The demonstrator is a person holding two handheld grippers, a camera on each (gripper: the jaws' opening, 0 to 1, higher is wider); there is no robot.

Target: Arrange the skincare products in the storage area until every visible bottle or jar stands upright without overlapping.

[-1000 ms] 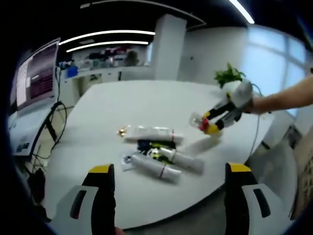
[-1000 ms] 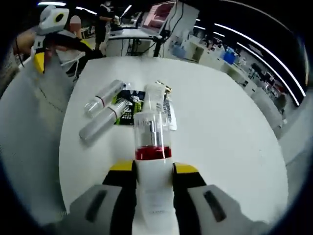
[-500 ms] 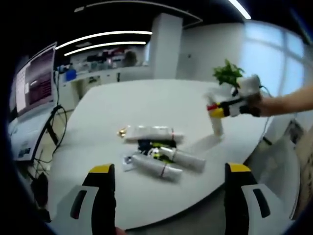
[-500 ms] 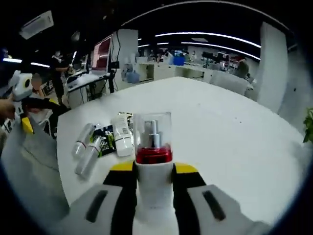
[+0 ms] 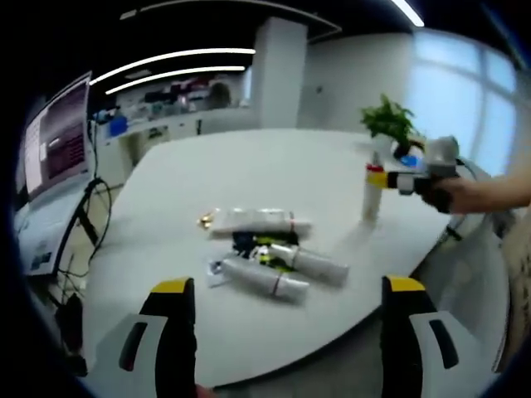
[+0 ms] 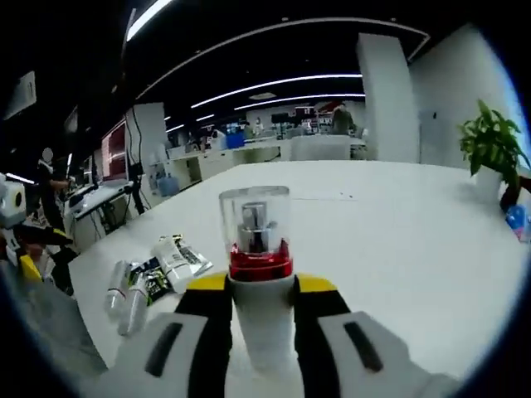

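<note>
- White, rounded bench point(image 5: 274, 174) stands in an open office with ceiling light strips, desks and a monitor point(image 5: 58, 133) at the left of the left gripper view.
- Right gripper point(image 6: 259, 294) is clenched on a white pump bottle point(image 6: 255, 274) with a red collar and a clear cap; the bottle rises straight between its yellow-tipped jaws in the right gripper view.
- Seen from the left gripper view, that same bottle point(image 5: 372, 192) stands upright on the bench near the far right edge, with the right gripper point(image 5: 397, 178) at its upper part and a person's hand point(image 5: 465, 192) behind it.
- Left gripper point(image 5: 286, 315) is released, jaws wide apart with nothing between them, hanging at the near edge of the bench.
- Cluster of lying products sits mid-bench, well apart from the upright bottle: a white tube point(image 5: 253, 222) with a gold end, two pale bottles point(image 5: 282, 274) on their sides, and a dark packet point(image 5: 253, 245) under them.
- Same cluster point(image 6: 153, 274) lies low left in the right gripper view.
- Potted plant point(image 5: 388, 124) stands beyond the upright bottle.
</note>
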